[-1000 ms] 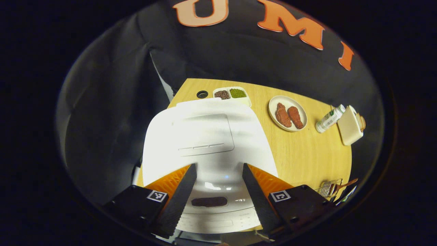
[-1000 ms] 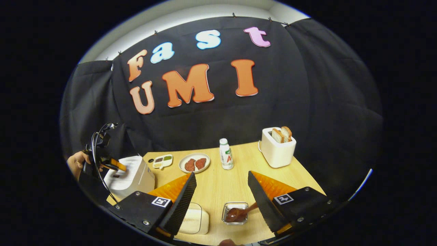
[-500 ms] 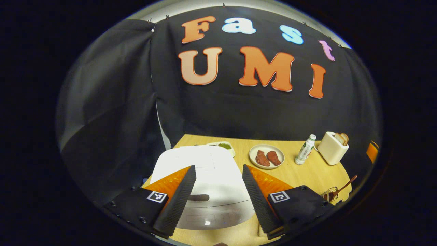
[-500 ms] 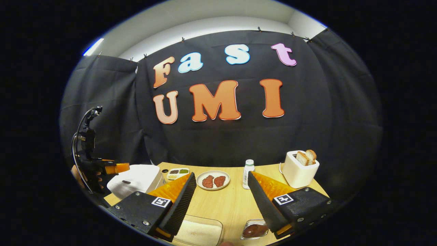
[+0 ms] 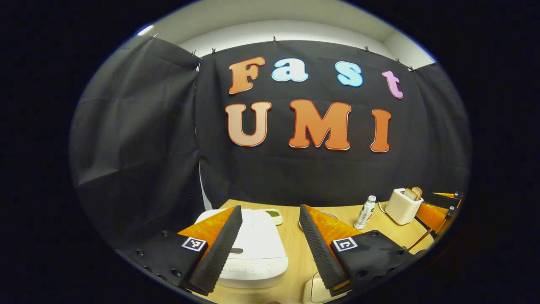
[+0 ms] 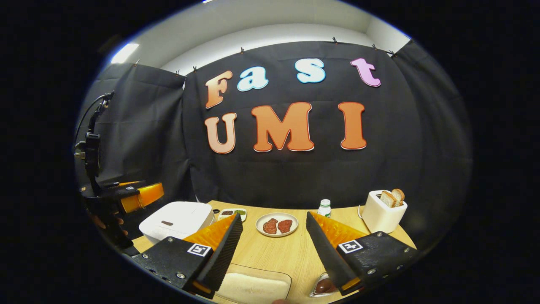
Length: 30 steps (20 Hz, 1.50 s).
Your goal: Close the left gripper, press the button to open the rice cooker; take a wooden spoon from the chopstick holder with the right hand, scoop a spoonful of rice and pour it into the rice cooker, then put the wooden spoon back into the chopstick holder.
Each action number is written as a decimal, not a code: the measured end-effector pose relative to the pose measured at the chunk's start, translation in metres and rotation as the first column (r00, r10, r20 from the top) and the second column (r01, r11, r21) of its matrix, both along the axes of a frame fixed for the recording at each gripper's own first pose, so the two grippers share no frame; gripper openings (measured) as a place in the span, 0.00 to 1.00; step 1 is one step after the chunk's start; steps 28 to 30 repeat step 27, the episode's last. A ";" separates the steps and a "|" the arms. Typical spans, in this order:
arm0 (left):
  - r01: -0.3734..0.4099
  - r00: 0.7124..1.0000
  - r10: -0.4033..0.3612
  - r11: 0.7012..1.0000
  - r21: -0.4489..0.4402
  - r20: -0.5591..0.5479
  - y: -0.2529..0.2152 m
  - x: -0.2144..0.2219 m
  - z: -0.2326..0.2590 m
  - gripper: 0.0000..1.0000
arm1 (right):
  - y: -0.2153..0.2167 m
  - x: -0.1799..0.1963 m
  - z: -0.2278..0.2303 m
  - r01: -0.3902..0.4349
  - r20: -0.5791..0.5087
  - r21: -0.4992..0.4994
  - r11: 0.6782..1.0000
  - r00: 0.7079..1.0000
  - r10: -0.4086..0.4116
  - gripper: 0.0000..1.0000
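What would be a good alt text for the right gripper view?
The open right gripper hovers over a wooden table. Behind it stand a closed white rice cooker, a plate of meat, a bottle and a toaster with bread. The left gripper is above the cooker's left side.

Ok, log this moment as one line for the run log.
left gripper: open, above table | right gripper: open, empty | rice cooker: lid closed

Toaster (image 6: pixel 382 216) with 2 bread slices, bottle (image 6: pixel 324 208), plate (image 6: pixel 276 224) with 2 meat pieces
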<state>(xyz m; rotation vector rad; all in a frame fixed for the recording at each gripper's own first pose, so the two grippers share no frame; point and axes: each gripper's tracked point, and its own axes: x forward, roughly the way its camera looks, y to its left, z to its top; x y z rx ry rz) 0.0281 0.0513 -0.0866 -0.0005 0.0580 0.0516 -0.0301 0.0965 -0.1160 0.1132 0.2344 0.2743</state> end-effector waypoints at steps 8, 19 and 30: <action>0.050 0.999 -0.051 0.998 -0.033 -0.014 -0.043 -0.018 0.009 0.94 | -0.008 -0.005 0.001 -0.018 -0.012 0.025 1.000 1.000 0.018 0.94; 0.040 0.999 -0.041 0.998 -0.040 -0.034 -0.057 -0.018 0.005 0.93 | -0.027 -0.003 -0.003 -0.008 -0.030 0.027 1.000 1.000 0.009 0.94; 0.003 1.000 -0.003 1.000 0.002 -0.019 -0.045 -0.016 0.012 0.95 | -0.020 0.003 -0.003 -0.011 -0.040 0.018 1.000 0.999 0.011 0.94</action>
